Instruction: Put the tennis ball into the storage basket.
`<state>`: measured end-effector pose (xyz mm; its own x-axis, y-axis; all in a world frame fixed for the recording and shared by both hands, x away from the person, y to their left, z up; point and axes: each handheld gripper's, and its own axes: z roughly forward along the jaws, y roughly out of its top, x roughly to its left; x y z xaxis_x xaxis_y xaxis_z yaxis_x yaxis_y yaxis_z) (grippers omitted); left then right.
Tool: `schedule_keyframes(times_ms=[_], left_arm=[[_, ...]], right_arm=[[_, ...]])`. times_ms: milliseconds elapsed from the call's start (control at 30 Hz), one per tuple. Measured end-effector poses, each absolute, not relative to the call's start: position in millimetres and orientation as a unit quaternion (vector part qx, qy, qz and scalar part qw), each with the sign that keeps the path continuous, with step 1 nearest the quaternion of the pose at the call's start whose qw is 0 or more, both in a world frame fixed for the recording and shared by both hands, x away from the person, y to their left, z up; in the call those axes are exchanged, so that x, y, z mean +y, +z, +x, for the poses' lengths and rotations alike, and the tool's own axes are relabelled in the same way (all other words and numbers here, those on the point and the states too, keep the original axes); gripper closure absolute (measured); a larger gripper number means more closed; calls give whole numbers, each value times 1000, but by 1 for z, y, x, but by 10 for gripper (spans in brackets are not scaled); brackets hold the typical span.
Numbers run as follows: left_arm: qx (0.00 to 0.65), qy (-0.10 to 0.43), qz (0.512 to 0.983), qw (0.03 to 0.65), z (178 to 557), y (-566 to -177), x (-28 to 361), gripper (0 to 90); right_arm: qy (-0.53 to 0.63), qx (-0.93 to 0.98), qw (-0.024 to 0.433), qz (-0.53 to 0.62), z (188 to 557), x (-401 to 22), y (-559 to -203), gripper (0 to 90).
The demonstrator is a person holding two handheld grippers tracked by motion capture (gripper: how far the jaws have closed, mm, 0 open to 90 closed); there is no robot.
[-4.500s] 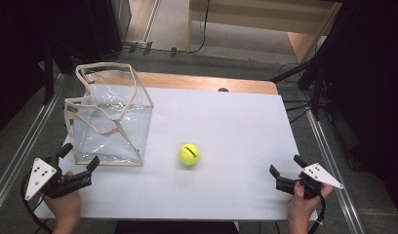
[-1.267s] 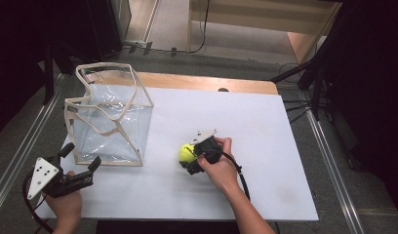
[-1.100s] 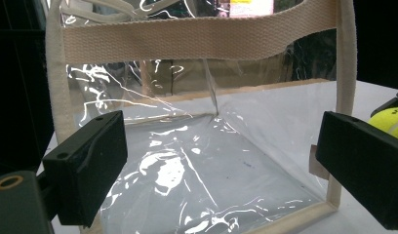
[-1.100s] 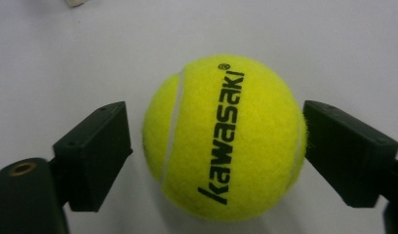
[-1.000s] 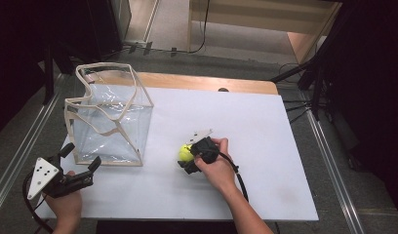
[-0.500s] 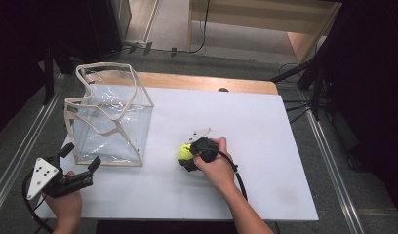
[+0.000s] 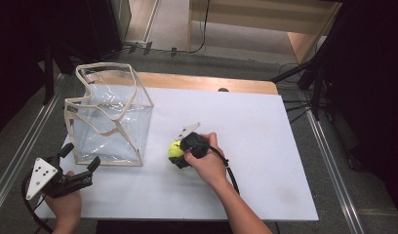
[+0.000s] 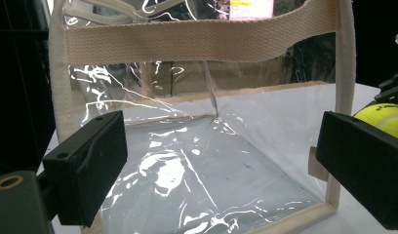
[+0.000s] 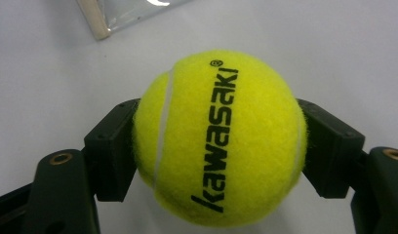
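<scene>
My right gripper has its jaws pressed on both sides of the yellow tennis ball, which hides most of both pads in the right gripper view; whether the ball touches the white tabletop I cannot tell. From above, my right hand covers much of the gripper body, and only a sliver of the ball peeks out left of it. The ball sits near the middle of the table, just right of the clear plastic tote bag, apart from its webbing edge. My left gripper rests at the table's near left corner, jaws spread wide with nothing between them, facing the bag's near wall. In its view the right jaw cuts off most of the ball. Open tabletop lies right of and behind the ball.
</scene>
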<state>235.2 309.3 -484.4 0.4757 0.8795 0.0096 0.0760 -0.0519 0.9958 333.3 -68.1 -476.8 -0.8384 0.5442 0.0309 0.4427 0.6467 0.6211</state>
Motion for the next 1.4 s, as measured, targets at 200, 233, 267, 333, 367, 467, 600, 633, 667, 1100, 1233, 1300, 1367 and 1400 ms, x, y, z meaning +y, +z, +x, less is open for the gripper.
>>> schedule_keyframes(times_ms=[200,233,267,333,367,467,600,633,667,1100,1233,1300,1367,1400], left_arm=[[375,349,636,577,235,-484,310,53],[374,348,635,579,235,-484,310,54],[374,348,635,579,235,-484,310,54],[375,348,636,578,235,-484,310,54],[374,348,635,579,235,-484,310,54],[374,348,635,580,235,-484,310,53],[374,347,635,580,235,-484,310,53],[374,347,635,580,235,-484,310,54],[374,347,635,580,235,-484,310,54],[375,347,634,581,236,-484,310,53],[375,346,633,582,236,-484,310,54],[375,346,633,582,236,-484,310,54],[376,346,633,582,236,-484,310,54],[376,346,633,582,236,-484,310,54]], right_arm=[[322,907,74,262,338,-54,-471,242],[324,907,74,260,339,-52,-471,242],[325,908,75,256,339,-50,-470,242],[324,908,73,258,340,-47,-469,242],[325,909,71,252,341,-45,-468,242],[328,909,66,247,344,-36,-467,243],[333,911,62,236,347,-29,-466,243],[332,910,61,241,347,-28,-466,243],[333,910,59,239,347,-27,-466,243],[348,910,50,221,353,-14,-453,244],[350,909,48,221,354,-12,-447,243],[353,908,48,220,356,-11,-441,244],[356,908,49,215,357,-11,-439,243],[354,908,49,217,357,-11,-435,243]])
